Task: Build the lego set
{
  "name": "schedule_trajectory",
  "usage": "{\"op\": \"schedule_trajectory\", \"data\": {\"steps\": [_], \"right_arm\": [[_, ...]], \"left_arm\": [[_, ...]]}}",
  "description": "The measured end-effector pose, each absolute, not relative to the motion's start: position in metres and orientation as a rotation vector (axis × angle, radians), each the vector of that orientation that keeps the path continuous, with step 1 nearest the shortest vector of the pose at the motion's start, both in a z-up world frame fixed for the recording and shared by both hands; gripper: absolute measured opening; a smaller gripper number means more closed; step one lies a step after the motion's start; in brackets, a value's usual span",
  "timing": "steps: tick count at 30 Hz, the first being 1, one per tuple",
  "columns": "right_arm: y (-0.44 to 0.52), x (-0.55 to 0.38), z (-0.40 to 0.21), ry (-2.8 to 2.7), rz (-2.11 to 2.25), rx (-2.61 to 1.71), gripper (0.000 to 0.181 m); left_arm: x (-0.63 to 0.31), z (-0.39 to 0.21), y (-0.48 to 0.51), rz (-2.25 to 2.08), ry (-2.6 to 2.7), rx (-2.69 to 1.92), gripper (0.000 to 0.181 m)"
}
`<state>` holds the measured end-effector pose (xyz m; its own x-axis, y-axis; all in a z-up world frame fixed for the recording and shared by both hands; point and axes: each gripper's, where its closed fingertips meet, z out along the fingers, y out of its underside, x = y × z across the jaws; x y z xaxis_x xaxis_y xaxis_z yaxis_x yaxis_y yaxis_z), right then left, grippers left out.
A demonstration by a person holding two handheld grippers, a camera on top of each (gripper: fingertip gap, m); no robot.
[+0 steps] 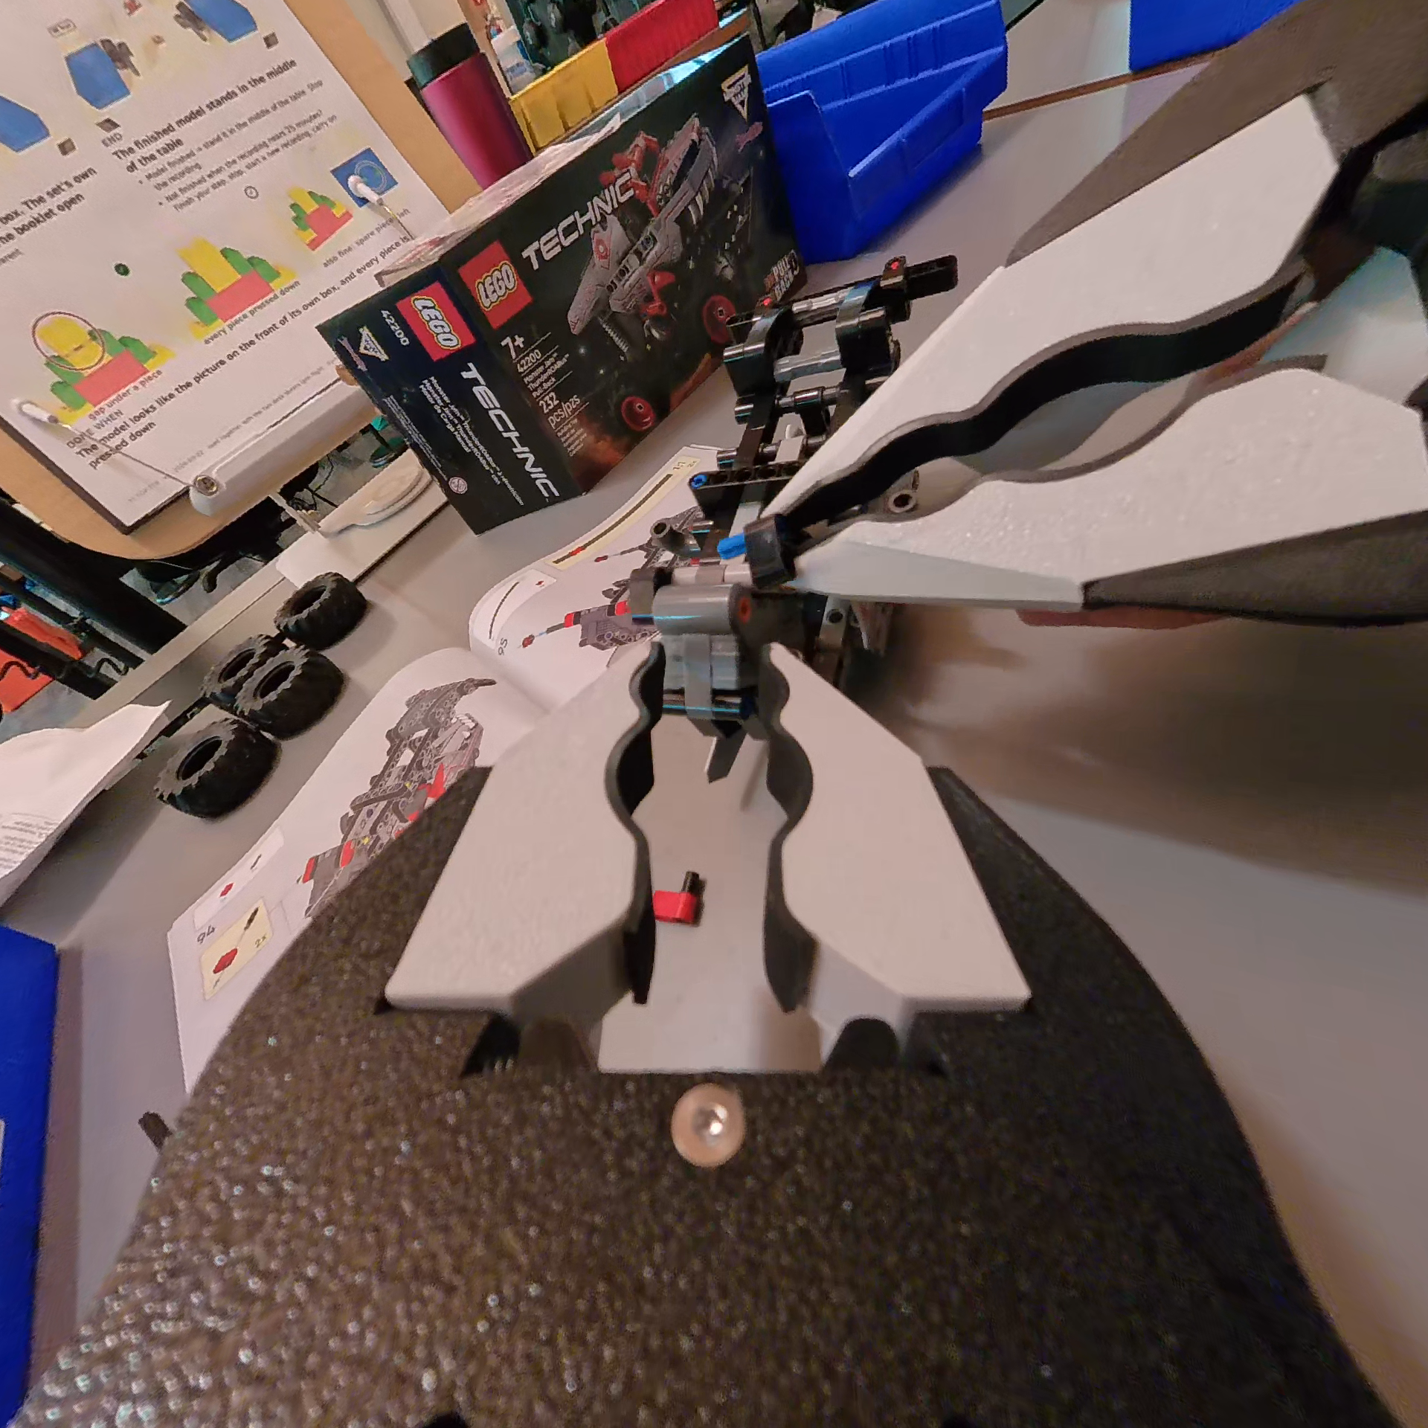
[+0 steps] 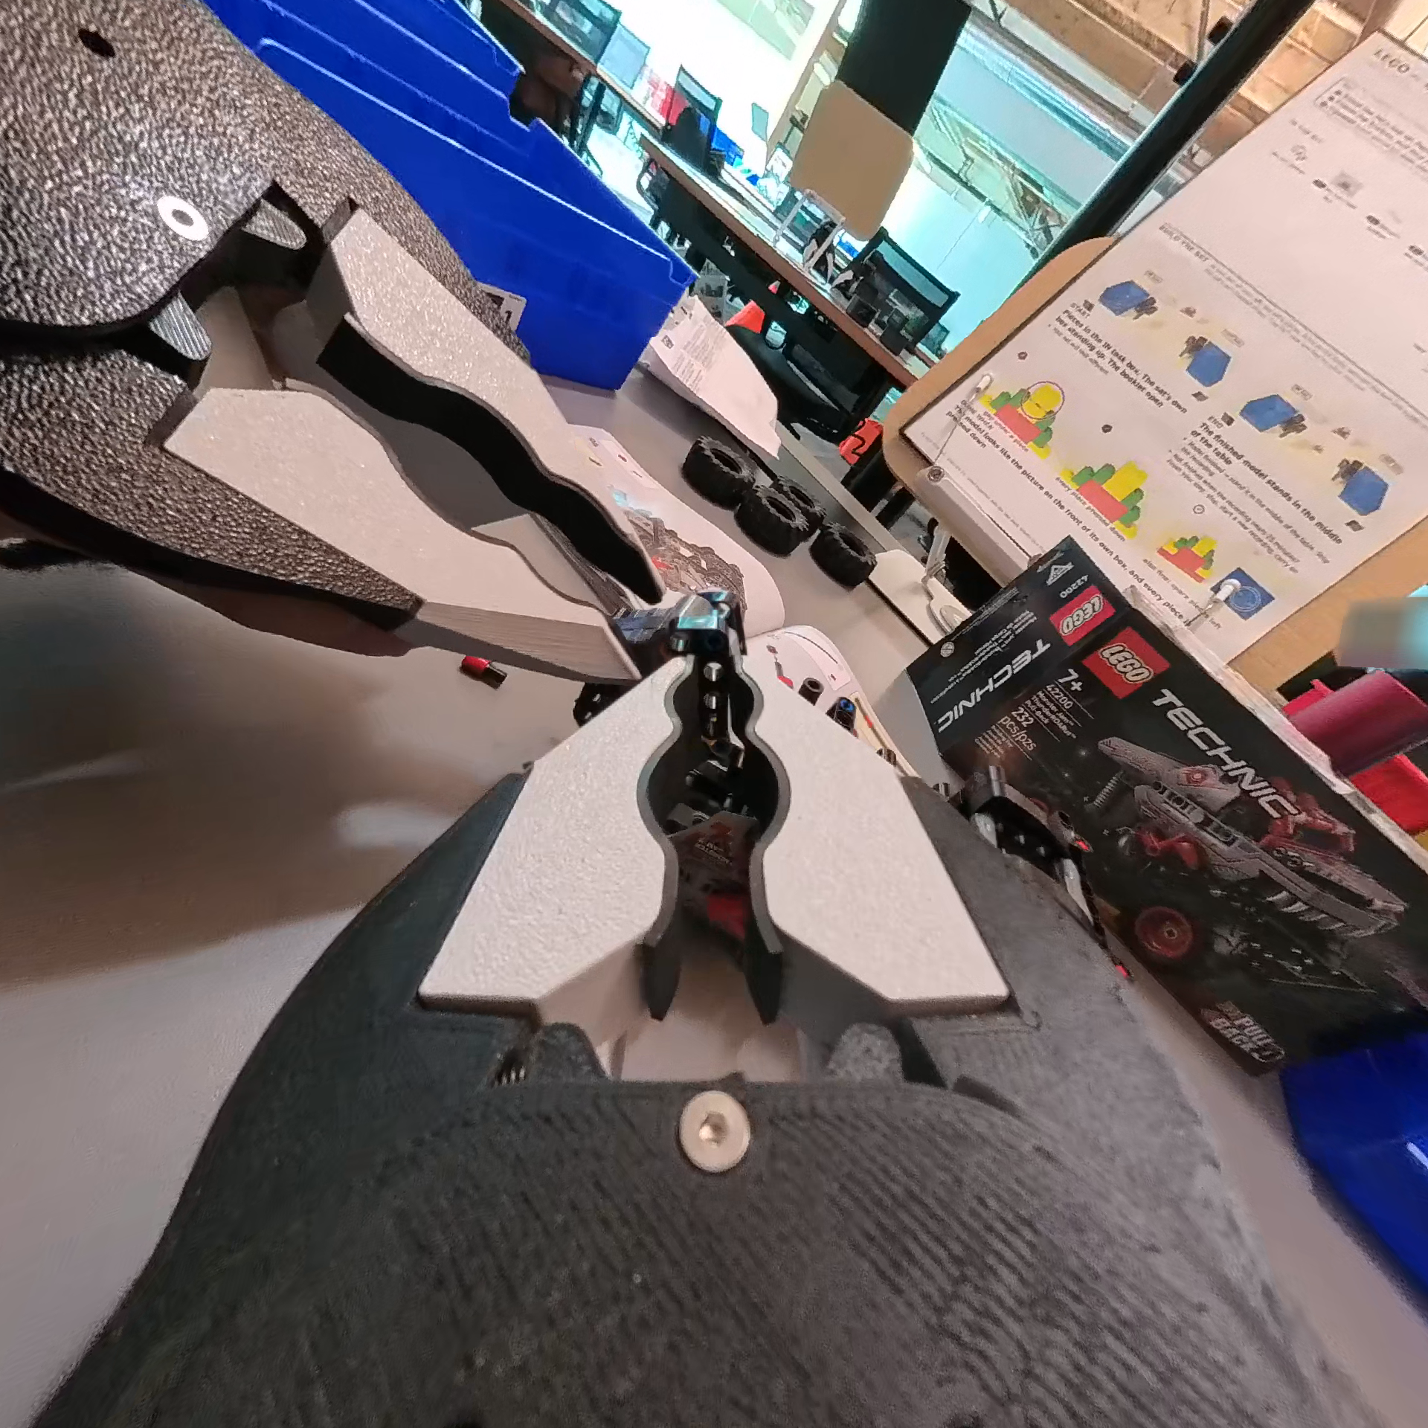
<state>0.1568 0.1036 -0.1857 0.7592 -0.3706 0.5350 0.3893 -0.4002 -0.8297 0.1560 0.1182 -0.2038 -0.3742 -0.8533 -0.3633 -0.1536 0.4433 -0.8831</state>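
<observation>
Left gripper (image 1: 707, 680) clenched on grey model (image 1: 699, 618); right gripper (image 1: 773, 549) at 1 o'clock grips, probably, black connector (image 1: 769, 545). Hold model steady, push straight.

The gripper fingers (image 1: 556, 811) are light grey with black wavy inner edges, set in speckled black bodies. At frame centre, the lego assembly (image 1: 699, 610) is grey and black with blue and red pins. A small red-and-black piece (image 1: 678, 902) lies below it. Left, four tyres (image 1: 263, 680) are black. Upper right, the bins (image 1: 873, 131) are bright blue. The set box (image 1: 556, 324) is black with red logo squares.
</observation>
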Motion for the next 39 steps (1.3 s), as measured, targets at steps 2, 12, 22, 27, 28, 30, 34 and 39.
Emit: {"op": "schedule_trajectory", "data": {"steps": [2, 12, 22, 27, 28, 30, 34, 39], "right_arm": [[0.103, 0.157, -0.186, -0.021, -0.843, -1.815, 0.005], [0.092, 0.142, -0.181, -0.058, -0.985, -1.804, 0.005], [0.096, 0.116, -0.176, -0.133, -1.161, -1.778, 0.005], [0.098, 0.105, -0.167, -0.165, -1.187, -1.721, 0.005], [0.099, 0.102, -0.166, -0.174, -1.188, -1.714, 0.005], [0.104, 0.095, -0.166, -0.226, -1.17, -1.698, 0.006], [0.112, 0.089, -0.171, -0.258, -1.162, -1.711, 0.005], [0.119, 0.086, -0.172, -0.271, -1.147, -1.711, 0.005]], "left_arm": [[0.156, -0.203, 0.119, -0.984, 1.804, -0.859, 0.021], [0.126, -0.174, 0.095, -1.236, 1.909, -0.727, 0.018], [0.099, -0.167, 0.085, -1.471, 1.962, -0.798, 0.021], [0.092, -0.159, 0.092, -1.476, 1.946, -0.855, 0.033], [0.09, -0.158, 0.093, -1.472, 1.942, -0.853, 0.033], [0.087, -0.161, 0.093, -1.473, 1.955, -0.846, 0.031], [0.081, -0.167, 0.099, -1.504, 1.968, -0.894, 0.024], [0.076, -0.17, 0.113, -1.547, 1.944, -0.925, 0.019]]}}
